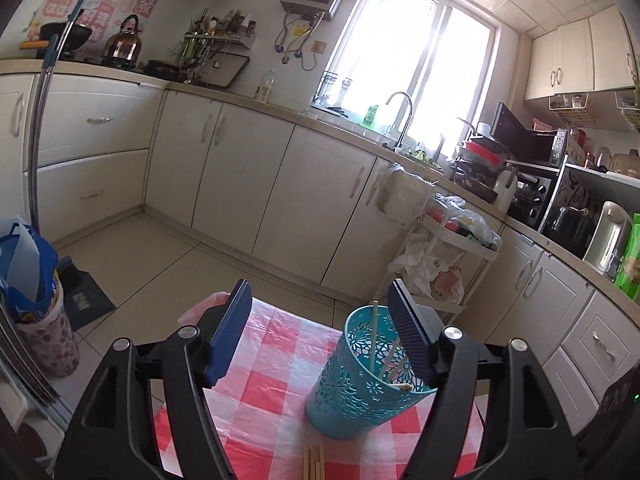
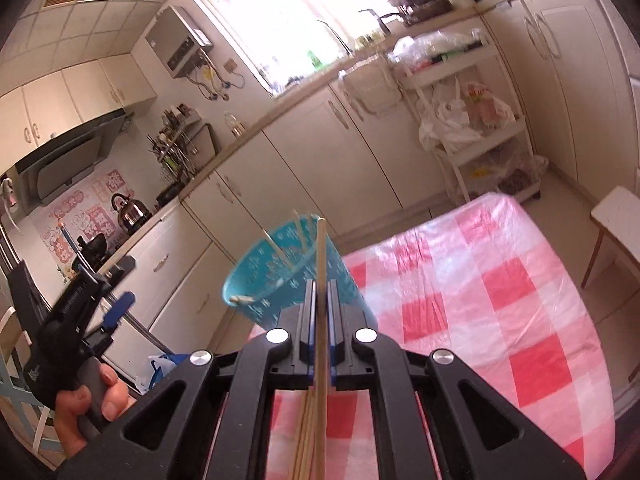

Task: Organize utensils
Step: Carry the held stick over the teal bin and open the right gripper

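Observation:
A teal cut-out holder point(image 1: 352, 396) stands on the red-and-white checked table point(image 1: 272, 392) with several wooden chopsticks point(image 1: 374, 336) leaning inside it. My left gripper point(image 1: 320, 332) is open; its right finger point(image 1: 408, 332) overlaps the holder's rim and its left finger stands far from it. A few more chopsticks point(image 1: 314, 462) lie on the cloth just in front. In the right wrist view my right gripper point(image 2: 320, 286) is shut on a single chopstick point(image 2: 321, 252), whose tip shows in front of the holder point(image 2: 276, 280). A bundle of chopsticks point(image 2: 306, 436) lies beneath it.
A hand point(image 2: 96, 396) holds the left gripper point(image 2: 118, 310) left of the table. Kitchen cabinets point(image 1: 240, 168) run along the far wall, with a white trolley point(image 1: 452, 256) of bags near the table's far corner. A floral bin point(image 1: 44, 332) stands at left, a white stool point(image 2: 616, 216) at right.

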Demonstrator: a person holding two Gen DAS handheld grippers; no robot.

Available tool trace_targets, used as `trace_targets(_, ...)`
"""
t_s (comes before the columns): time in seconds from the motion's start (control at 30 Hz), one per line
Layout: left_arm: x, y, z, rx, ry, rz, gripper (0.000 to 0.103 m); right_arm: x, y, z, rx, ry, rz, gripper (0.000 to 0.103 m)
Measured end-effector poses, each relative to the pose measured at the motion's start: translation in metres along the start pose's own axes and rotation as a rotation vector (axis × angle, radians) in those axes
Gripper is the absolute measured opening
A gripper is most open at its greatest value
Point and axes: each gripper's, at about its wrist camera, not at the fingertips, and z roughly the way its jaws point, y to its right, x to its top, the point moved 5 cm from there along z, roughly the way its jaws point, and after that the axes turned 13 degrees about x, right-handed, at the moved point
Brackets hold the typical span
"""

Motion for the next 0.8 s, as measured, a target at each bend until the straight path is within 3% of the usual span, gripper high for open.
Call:
trace_targets(0.2,0.009,-0.003,-0.003,-0.024,0.008,-0.017,0.067,0.055,-0.035,0.046,0.037,0.125,-0.115,0.006)
trace_targets(0.37,0.015,-0.008,-0.001,-0.041,0.001,-0.038,0.067,0.080,-0.038,0.096,0.017,0.178,-0.153,0.006)
trace_targets(0.6,0.019,-0.016,0.009,-0.059,-0.026,-0.073,0.067,0.080,-0.022,0.145,-0.028,0.149,-0.160,0.006)
trace_targets(0.8,0.019,-0.019,0.014,-0.061,-0.041,-0.083,0.067,0.061,-0.020,0.149,-0.044,0.100,-0.194,0.006)
